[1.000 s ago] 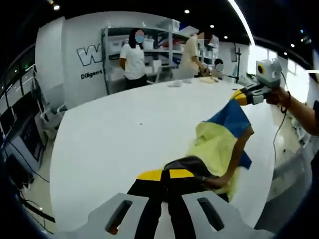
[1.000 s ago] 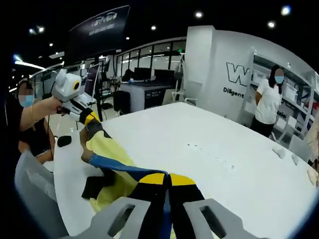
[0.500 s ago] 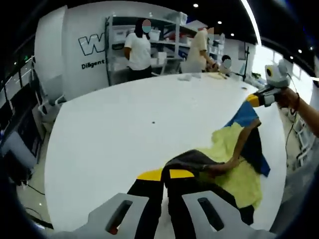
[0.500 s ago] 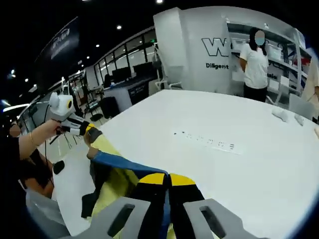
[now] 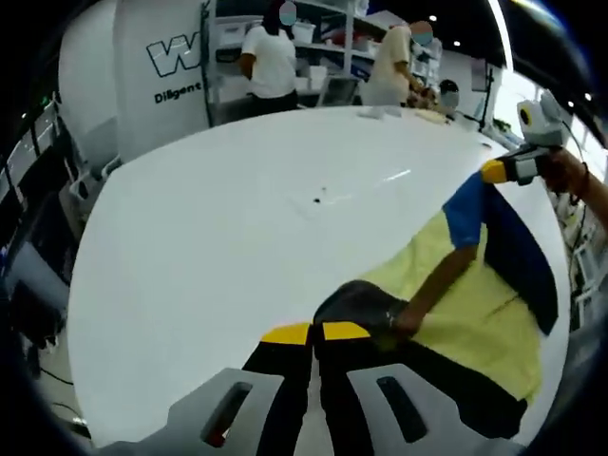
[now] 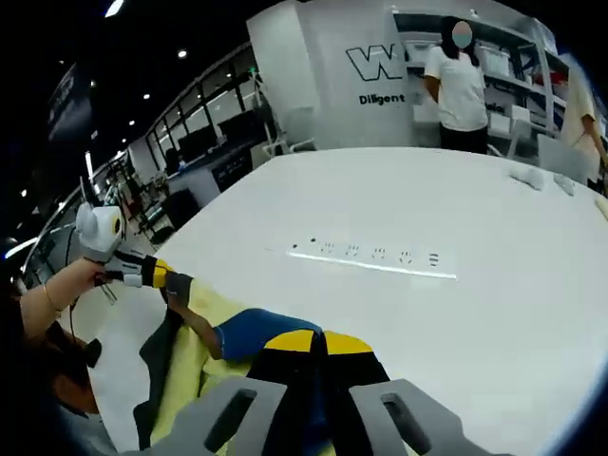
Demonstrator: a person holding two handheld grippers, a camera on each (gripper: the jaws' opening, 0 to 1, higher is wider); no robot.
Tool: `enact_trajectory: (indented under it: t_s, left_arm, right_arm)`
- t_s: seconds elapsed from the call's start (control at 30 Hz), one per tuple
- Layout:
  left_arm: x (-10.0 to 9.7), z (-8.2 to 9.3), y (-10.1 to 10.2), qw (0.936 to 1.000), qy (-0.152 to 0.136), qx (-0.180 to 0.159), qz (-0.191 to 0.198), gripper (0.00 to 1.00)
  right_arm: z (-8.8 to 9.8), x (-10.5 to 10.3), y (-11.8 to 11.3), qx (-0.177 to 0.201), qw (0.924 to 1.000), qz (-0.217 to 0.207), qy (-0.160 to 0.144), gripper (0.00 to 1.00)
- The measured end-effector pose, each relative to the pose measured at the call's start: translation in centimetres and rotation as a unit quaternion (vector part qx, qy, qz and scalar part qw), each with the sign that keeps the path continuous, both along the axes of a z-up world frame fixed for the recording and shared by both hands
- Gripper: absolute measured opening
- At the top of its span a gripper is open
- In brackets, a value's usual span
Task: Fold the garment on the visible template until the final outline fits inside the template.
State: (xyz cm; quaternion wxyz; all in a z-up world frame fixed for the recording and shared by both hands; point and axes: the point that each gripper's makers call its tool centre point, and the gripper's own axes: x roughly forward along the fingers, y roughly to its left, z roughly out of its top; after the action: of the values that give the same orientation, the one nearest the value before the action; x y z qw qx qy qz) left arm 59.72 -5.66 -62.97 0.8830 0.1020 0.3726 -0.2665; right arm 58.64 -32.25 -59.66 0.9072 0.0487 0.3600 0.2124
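Observation:
A yellow garment (image 5: 475, 313) with a blue panel (image 5: 467, 211) and dark parts hangs stretched between my two grippers, low over the white table (image 5: 218, 247). My left gripper (image 5: 313, 332) is shut on a dark bunched edge of the garment. The right gripper (image 5: 496, 171), held by a hand, pinches the blue corner at the far right. In the right gripper view, my right gripper (image 6: 318, 340) is shut on the blue panel (image 6: 249, 332). There the left gripper (image 6: 161, 277) grips the garment's far end, and yellow cloth (image 6: 204, 347) sags between them.
A built-in socket strip (image 6: 380, 256) runs across the middle of the table (image 6: 494, 313). Two people (image 5: 271, 57) stand by shelves (image 5: 332, 38) beyond the far table edge. Desks and monitors (image 6: 218, 133) stand off to the left. The table edge (image 5: 85, 313) curves close by.
Both grippers have come down towards the table, still holding the garment. The cloth now lies lower and more spread out, with more of the yellow face showing.

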Motion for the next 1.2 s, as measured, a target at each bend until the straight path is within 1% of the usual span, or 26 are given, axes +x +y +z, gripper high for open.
enact_trajectory:
  t_s: [0.03,0.1,0.17,0.23,0.27,0.3,0.4,0.5,0.6,0.63,0.7,0.73,0.77,0.8,0.87,0.9,1.0,1.03,1.07,1.1,1.13,1.17,1.2]
  left_arm:
    - [0.2,-0.3,0.0,1.0,0.002,0.0,0.002,0.03]
    - [0.4,-0.9,-0.2,1.0,0.004,0.0,0.004,0.03]
    - [0.6,-1.3,-0.3,1.0,0.004,0.007,0.005,0.03]
    - [1.2,-1.8,0.0,0.9998,0.001,0.019,0.009,0.03]
    - [1.3,-1.9,0.0,0.9997,-0.001,0.022,0.008,0.03]
    - [1.5,-2.1,0.2,0.9995,-0.004,0.024,0.018,0.03]
    - [1.7,-2.7,0.2,0.9992,-0.003,0.03,0.025,0.03]
    - [1.5,-3.4,0.3,0.9985,-0.001,0.051,0.02,0.03]
    - [1.6,-3.8,0.5,0.9981,0.0,0.056,0.026,0.04]
    - [1.6,-3.9,0.5,0.9979,0.0,0.06,0.027,0.04]
    - [1.5,-4.2,0.5,0.997,-0.008,0.075,0.019,0.04]
    - [1.7,-4.1,0.3,0.994,-0.032,0.104,-0.012,0.04]
    - [1.6,-4.0,0.1,0.99,-0.047,0.127,-0.038,0.04]
    - [1.6,-3.8,0.2,0.9886,-0.054,0.136,-0.035,0.05]
    - [1.2,-3.9,0.0,0.9904,-0.049,0.127,-0.023,0.06]
    - [1.4,-3.7,0.2,0.9909,-0.051,0.124,-0.008,0.08]
    - [1.4,-3.2,0.9,0.9901,-0.057,0.129,0.006,0.19]
    - [1.3,-3.0,1.0,0.991,-0.054,0.122,0.011,0.26]
    - [1.1,-2.7,0.9,0.9932,-0.05,0.104,0.017,0.3]
    - [1.1,-2.5,0.8,0.994,-0.049,0.096,0.018,0.34]
    - [0.9,-2.1,0.8,0.9957,-0.045,0.074,0.033,0.36]
    - [0.6,-1.9,0.7,0.9966,-0.036,0.064,0.036,0.38]
    - [0.1,-1.7,0.5,0.9978,-0.024,0.049,0.038,0.42]
  right_arm:
    - [-0.5,0.1,-0.2,-0.004,1.0,-0.005,0.008,0.0]
    - [-1.6,0.5,-0.5,-0.018,0.9997,-0.009,0.013,0.0]
    - [-2.5,0.5,-0.6,-0.031,0.9993,-0.007,0.02,0.0]
    - [-3.1,0.7,-0.8,-0.039,0.999,-0.008,0.018,0.0]
    - [-3.3,0.9,-0.9,-0.041,0.999,-0.008,0.014,0.0]
    - [-3.6,1.1,-1.0,-0.046,0.9989,-0.009,0.009,0.0]
    - [-4.2,1.5,-1.3,-0.058,0.9982,-0.015,0.001,0.0]
    - [-5.0,1.6,-1.4,-0.067,0.9976,-0.019,0.006,0.0]
    - [-5.7,1.8,-1.6,-0.096,0.9954,-0.006,-0.001,0.0]
    - [-5.9,1.7,-1.6,-0.103,0.9947,-0.002,0.002,0.0]
    - [-6.5,1.7,-1.8,-0.113,0.9936,-0.004,0.006,0.0]
    - [-6.7,1.6,-1.8,-0.117,0.9931,-0.005,0.007,0.0]
    - [-6.8,1.6,-1.8,-0.118,0.993,-0.005,0.006,0.0]
    - [-6.9,1.6,-1.9,-0.119,0.9929,-0.006,0.006,0.0]
    - [-6.9,1.6,-2.0,-0.121,0.9925,-0.011,0.005,0.0]
    - [-6.8,1.7,-2.0,-0.121,0.9926,-0.013,0.001,0.0]
    - [-5.9,1.8,-2.1,-0.116,0.9929,-0.02,-0.013,0.01]
    - [-5.6,1.7,-2.0,-0.113,0.9934,-0.017,-0.015,0.07]
    - [-5.2,1.7,-1.9,-0.101,0.9945,-0.023,-0.017,0.15]
    - [-4.8,1.7,-1.8,-0.093,0.9952,-0.024,-0.021,0.2]
    - [-4.4,1.7,-1.5,-0.082,0.9961,-0.022,-0.026,0.24]
    - [-3.9,1.5,-1.4,-0.069,0.9968,-0.028,-0.028,0.28]
    - [-3.5,1.2,-1.3,-0.068,0.9969,-0.023,-0.031,0.29]
